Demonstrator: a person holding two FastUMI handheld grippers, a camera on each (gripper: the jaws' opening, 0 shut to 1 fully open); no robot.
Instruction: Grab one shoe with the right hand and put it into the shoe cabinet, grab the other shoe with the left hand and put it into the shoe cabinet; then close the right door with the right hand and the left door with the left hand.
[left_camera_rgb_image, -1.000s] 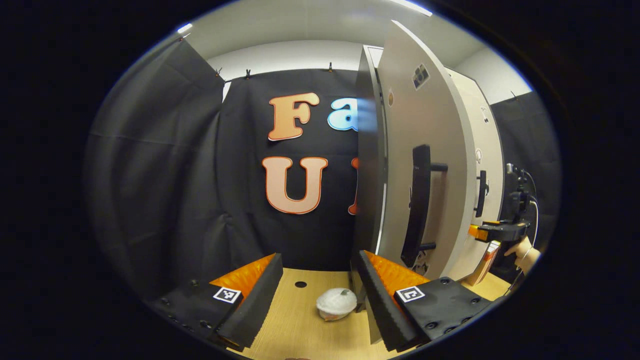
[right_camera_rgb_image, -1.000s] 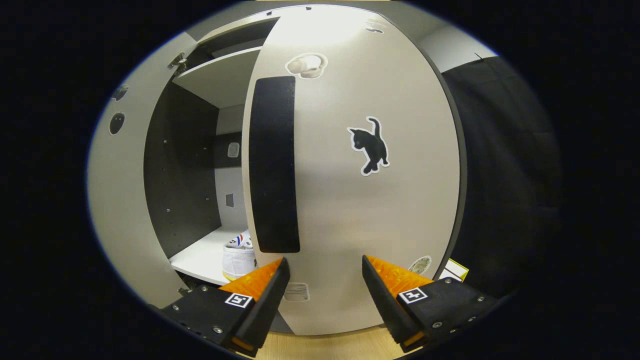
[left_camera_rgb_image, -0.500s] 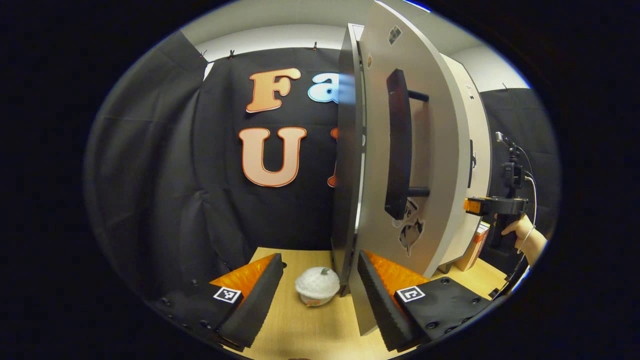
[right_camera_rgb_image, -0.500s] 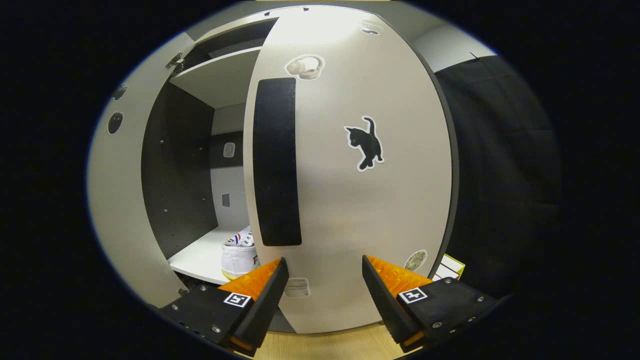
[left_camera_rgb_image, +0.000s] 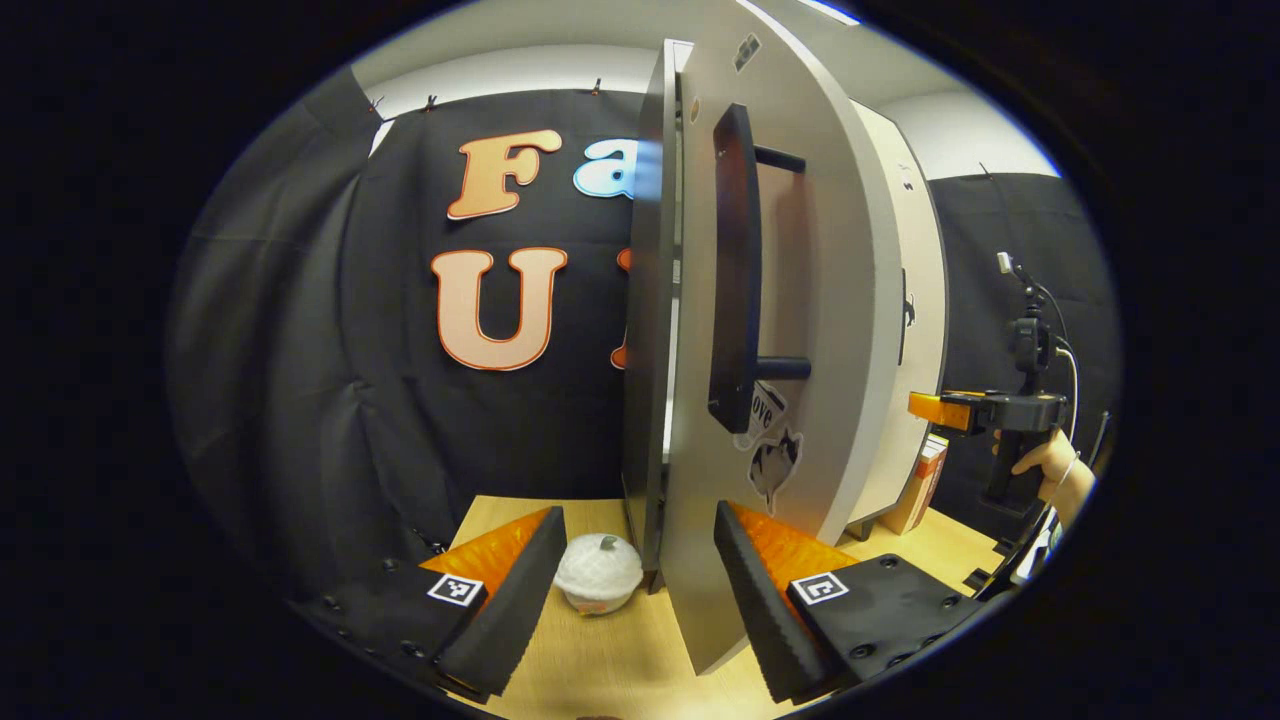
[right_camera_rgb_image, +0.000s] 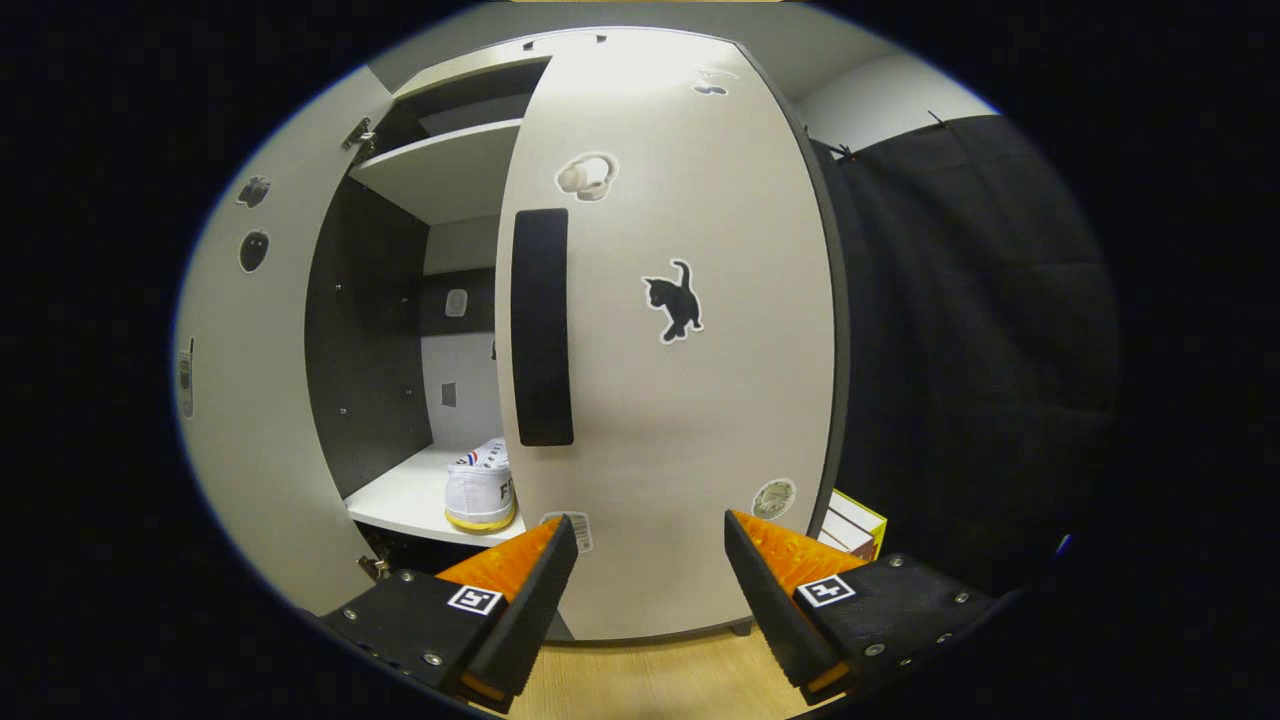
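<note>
In the left gripper view the cabinet's left door (left_camera_rgb_image: 830, 300) stands edge-on, its black handle (left_camera_rgb_image: 735, 270) facing right. My left gripper (left_camera_rgb_image: 640, 590) is open, and the door's lower edge lies between its fingers. Farther right a hand (left_camera_rgb_image: 1050, 470) holds the right gripper (left_camera_rgb_image: 950, 410) in front of the right door (left_camera_rgb_image: 925, 330). In the right gripper view that door (right_camera_rgb_image: 700, 420), with a cat sticker and a black handle (right_camera_rgb_image: 540, 325), is swung mostly shut. My right gripper (right_camera_rgb_image: 650, 580) is open a short way before it, holding nothing. A white shoe (right_camera_rgb_image: 480, 490) sits on the cabinet shelf (right_camera_rgb_image: 400, 500) behind the door.
A white round lidded object (left_camera_rgb_image: 598, 570) rests on the wooden table (left_camera_rgb_image: 600, 660) just left of the left door's edge. A box (right_camera_rgb_image: 850, 520) stands on the table by the cabinet's right side. The left door (right_camera_rgb_image: 240, 400) hangs open at the left of the right gripper view.
My left gripper has shifted right, so the left door's edge now sits between its fingers. My right gripper has drawn back from the right door, which looks smaller and more shut.
</note>
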